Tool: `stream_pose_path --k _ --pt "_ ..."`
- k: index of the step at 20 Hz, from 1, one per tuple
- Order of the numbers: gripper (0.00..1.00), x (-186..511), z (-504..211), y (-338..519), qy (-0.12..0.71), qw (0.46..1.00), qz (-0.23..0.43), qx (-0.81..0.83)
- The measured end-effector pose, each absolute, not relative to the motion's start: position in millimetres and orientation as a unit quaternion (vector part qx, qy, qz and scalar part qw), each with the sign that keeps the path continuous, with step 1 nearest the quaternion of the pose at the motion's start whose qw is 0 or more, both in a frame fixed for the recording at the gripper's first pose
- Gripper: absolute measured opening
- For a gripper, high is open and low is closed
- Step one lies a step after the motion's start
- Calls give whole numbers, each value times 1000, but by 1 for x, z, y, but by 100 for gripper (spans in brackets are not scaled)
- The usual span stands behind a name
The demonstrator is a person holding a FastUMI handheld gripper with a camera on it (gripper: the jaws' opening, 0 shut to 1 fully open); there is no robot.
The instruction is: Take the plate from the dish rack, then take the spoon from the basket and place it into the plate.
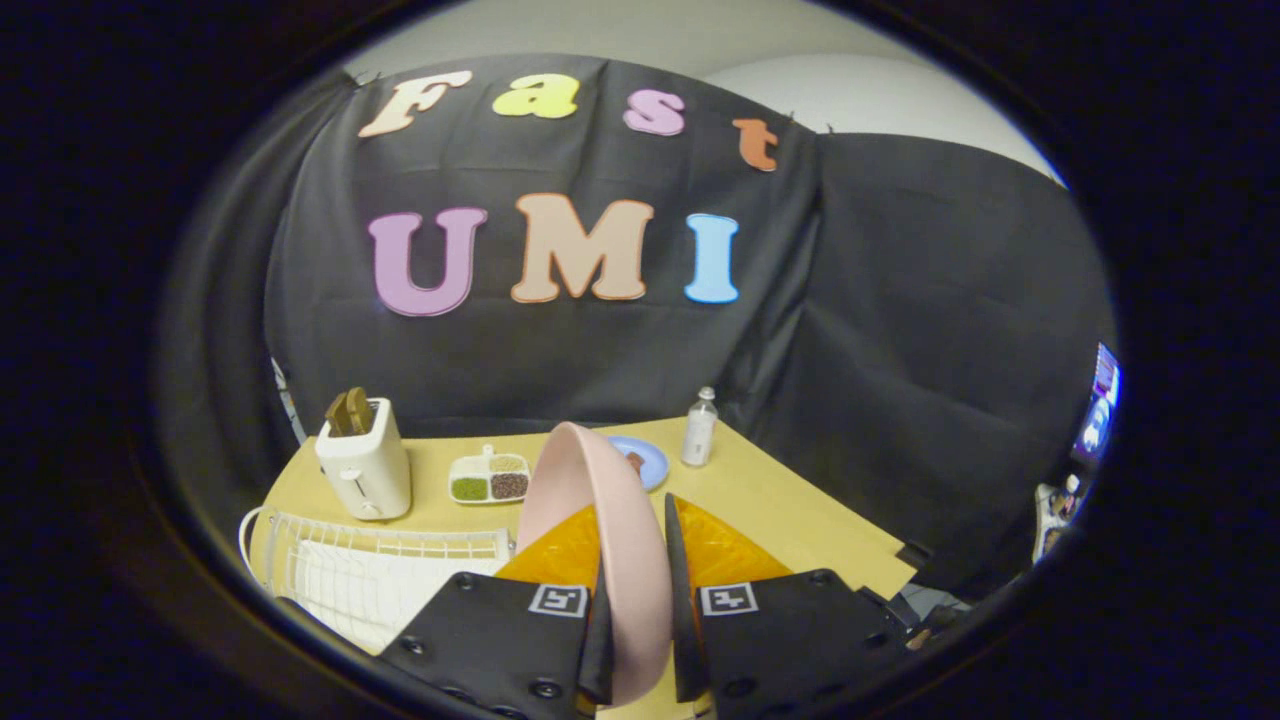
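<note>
Gripper (634, 560) clamped on the pink plate (600, 520), both fingers (560, 555) pressing its rim from either side, plate held on edge between them and lifted above the tan table (770, 500). White wire dish rack (370, 570) low on the left, just beside the left finger, apart from the plate now. Beyond the rack, a white toaster (364, 470) with two brown slices (349, 412) poking out of its slots. Next to the toaster, a small white tray (489, 480) split into compartments of green, tan and dark grains. Behind the plate's upper rim, a blue saucer (645, 462) with something small and brown on it, partly hidden. Just right of the saucer, a clear bottle (699, 428) standing upright near the table's far edge. Spoon and basket impossible to make out from here
</note>
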State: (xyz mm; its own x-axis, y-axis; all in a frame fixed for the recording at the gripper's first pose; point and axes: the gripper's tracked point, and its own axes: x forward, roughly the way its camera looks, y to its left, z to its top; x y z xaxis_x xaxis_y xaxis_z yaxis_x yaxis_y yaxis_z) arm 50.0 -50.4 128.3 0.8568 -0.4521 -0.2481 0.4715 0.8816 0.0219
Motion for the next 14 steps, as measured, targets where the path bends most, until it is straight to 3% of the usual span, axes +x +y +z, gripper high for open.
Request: stream_pose_path --k 7,14 --pt "27 -18 27 -103 164 926 -323 107" --pt "27 -15 -72 -105 220 896 -302 240"
